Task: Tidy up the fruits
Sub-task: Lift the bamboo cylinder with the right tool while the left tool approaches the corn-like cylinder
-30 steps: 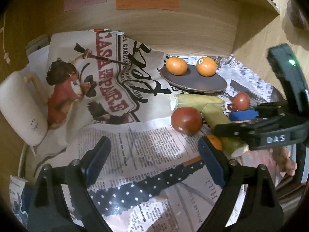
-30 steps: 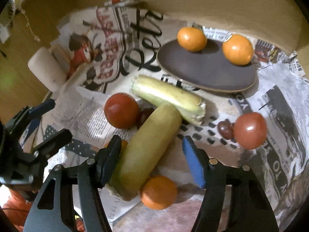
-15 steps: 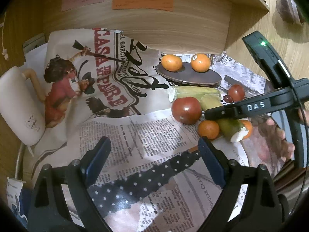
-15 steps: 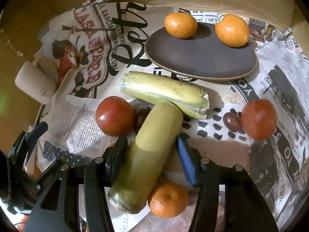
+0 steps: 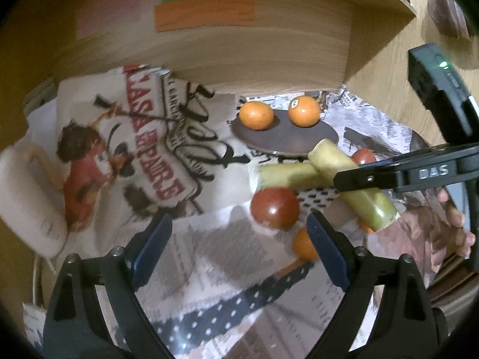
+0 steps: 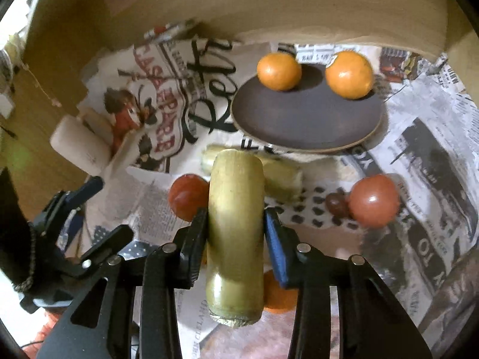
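Note:
My right gripper (image 6: 236, 224) is shut on a yellow-green cylinder of fruit (image 6: 236, 227) and holds it lifted above the newspaper; it also shows in the left wrist view (image 5: 353, 185). A second green piece (image 6: 281, 176) lies on the paper below. A dark oval plate (image 6: 305, 122) carries two oranges (image 6: 279, 71) (image 6: 349, 74). Two red tomatoes (image 6: 187, 196) (image 6: 373, 200) and a small dark fruit (image 6: 336, 205) lie on the paper. My left gripper (image 5: 236, 245) is open and empty, low over the paper near a tomato (image 5: 274, 208) and a small orange (image 5: 303, 243).
Newspaper (image 5: 143, 137) covers the surface. A wooden shelf wall (image 5: 209, 45) with coloured labels stands behind. A white device (image 5: 27, 197) lies at the left. Another small orange (image 6: 278, 296) lies under the right gripper.
The right gripper closed on the yellow-green piece and lifted it off the newspaper, turning it in line with the fingers. The left gripper moved slightly closer to the tomato.

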The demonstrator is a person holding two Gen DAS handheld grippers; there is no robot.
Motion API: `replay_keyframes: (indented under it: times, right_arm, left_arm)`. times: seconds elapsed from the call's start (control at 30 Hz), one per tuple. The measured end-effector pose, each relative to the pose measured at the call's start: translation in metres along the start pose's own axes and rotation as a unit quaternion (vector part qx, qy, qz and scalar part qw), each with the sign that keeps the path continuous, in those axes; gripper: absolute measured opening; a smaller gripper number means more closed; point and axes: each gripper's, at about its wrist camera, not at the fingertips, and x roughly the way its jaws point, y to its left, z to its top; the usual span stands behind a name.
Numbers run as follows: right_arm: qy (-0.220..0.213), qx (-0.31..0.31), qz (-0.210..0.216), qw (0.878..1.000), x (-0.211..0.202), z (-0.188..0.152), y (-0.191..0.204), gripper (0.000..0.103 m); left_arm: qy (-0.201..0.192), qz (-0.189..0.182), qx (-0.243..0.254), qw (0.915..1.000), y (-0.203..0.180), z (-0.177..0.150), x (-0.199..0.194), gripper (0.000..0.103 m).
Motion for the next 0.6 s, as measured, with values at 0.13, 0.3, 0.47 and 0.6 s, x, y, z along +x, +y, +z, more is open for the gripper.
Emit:
replay_keyframes:
  times: [0.13,0.3,0.47,0.6]
  right_arm:
    - [-0.021,0.011,0.018,1.0,-0.018,0.004,-0.019,0.035]
    - [-0.054,0.015,0.022,0.998,-0.041,0.014,-0.039,0.035]
    - [-0.073,0.01,-0.012,0.997,-0.054,0.019,-0.065,0.035]
    - [-0.07,0.027,-0.014,0.997,-0.057,0.018,-0.092,0.035]
  left_arm:
    - [0.013,-0.007,0.037,0.9992,-0.02,0.02,0.022,0.098]
    - [0.035,-0.009,0.096,0.9947,-0.048,0.039,0.057,0.098]
    - [0.077,-0.007,0.132,0.9882,-0.064,0.05,0.098,0.099]
    - [0.109,-0.03,0.164,0.9799,-0.075,0.055,0.122,0.099]
